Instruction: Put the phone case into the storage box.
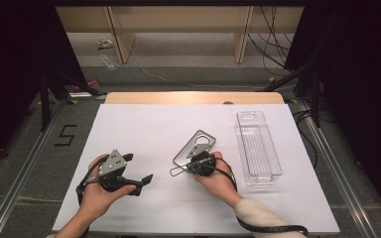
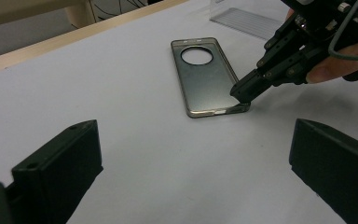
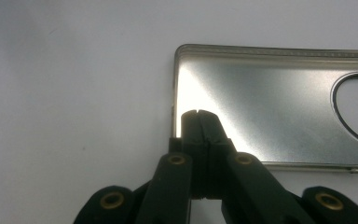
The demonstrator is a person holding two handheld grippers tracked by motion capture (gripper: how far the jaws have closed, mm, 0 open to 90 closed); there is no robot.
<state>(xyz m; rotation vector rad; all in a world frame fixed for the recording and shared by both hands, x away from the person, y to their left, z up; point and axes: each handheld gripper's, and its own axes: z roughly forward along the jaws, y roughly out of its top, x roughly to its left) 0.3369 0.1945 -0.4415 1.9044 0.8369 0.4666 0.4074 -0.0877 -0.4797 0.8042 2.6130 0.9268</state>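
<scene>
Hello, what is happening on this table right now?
A person holds a tool in each hand over a white table. The right tool, jaws shut, presses its tip on a corner of a clear phone case that lies flat; whether it pinches the rim is unclear. The left tool waits open beside it, touching nothing. A clear plastic tray sits to the right, apart.

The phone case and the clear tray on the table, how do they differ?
The phone case is a shallow, tinted shell with a round hole near one end; the tray is colourless, deeper-walled and ribbed along its floor. The case lies slanted mid-table, while the tray lies lengthwise near the right edge. The right tongs, shut, touch a corner of the case; nothing touches the tray. Both are see-through, oblong and rest on the white sheet.
</scene>
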